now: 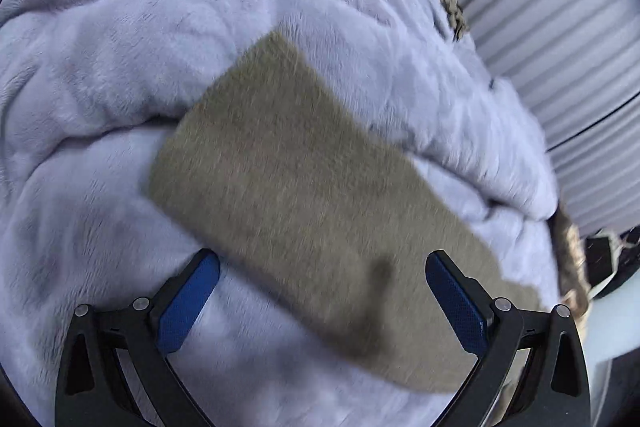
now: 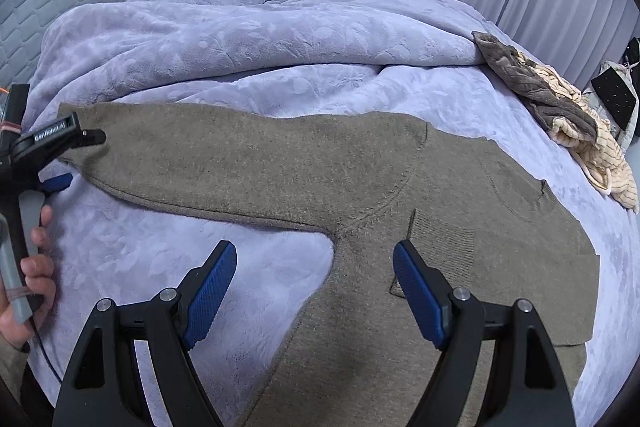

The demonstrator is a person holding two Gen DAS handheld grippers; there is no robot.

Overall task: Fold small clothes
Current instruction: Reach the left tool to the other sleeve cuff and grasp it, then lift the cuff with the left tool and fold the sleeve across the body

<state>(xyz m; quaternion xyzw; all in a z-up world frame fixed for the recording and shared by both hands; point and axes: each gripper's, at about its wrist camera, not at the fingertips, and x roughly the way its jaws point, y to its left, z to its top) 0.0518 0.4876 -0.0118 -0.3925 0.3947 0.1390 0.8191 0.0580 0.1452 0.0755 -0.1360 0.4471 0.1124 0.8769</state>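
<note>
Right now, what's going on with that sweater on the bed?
A person is getting ready to fold a brown sweater spread flat on a lilac blanket, holding a two-finger gripper in each hand. The left gripper is at the end of the outstretched sleeve, jaws open. The right gripper hangs open over the sweater's body near the armpit. Neither has taken hold yet, and no fold has been made.

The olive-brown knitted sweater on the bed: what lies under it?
Under the olive-brown knitted sweater lies the lilac plush blanket, visible all around it. Whatever is beneath the sweater's middle is covered and cannot be seen.
</note>
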